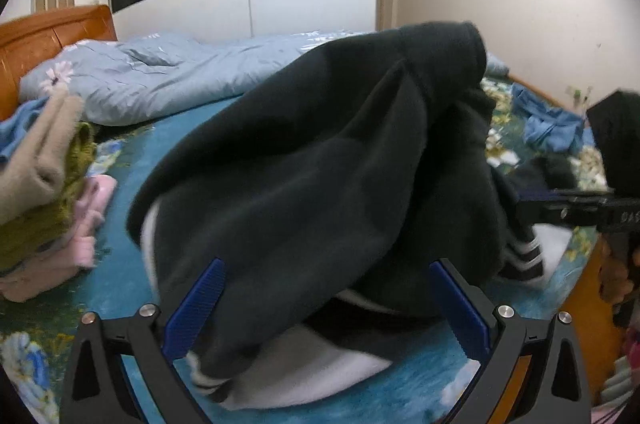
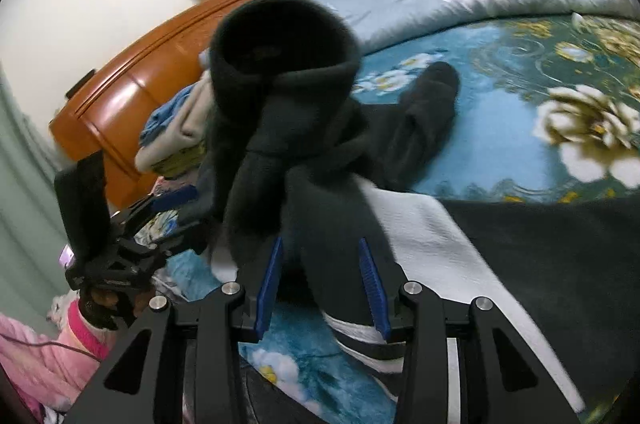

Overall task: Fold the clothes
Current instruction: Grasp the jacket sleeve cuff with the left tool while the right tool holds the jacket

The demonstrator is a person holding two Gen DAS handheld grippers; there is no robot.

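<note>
Two grippers, left (image 1: pixel 326 308) wide, right (image 2: pixel 320 284) part-open, straddle the unpinched dark garment (image 1: pixel 320 160); next, regrip its cuffs.

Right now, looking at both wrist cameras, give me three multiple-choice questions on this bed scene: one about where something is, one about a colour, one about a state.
1. Where does the pile of folded clothes lie?
A. beside the wooden headboard
B. on the floor
C. on top of the wardrobe

2. What colour are the pads on the right gripper?
A. red
B. blue
C. yellow

3. How does the dark garment stand?
A. folded flat into a neat square
B. hung on a hanger
C. bunched up, partly raised off the bedspread

Answers: 1 A, the stack sits on the bed next to the orange-brown headboard. 2 B, both ribbed pads show blue. 3 C, its sleeve cuff rises rounded above the bed while the rest drapes in folds.
</note>
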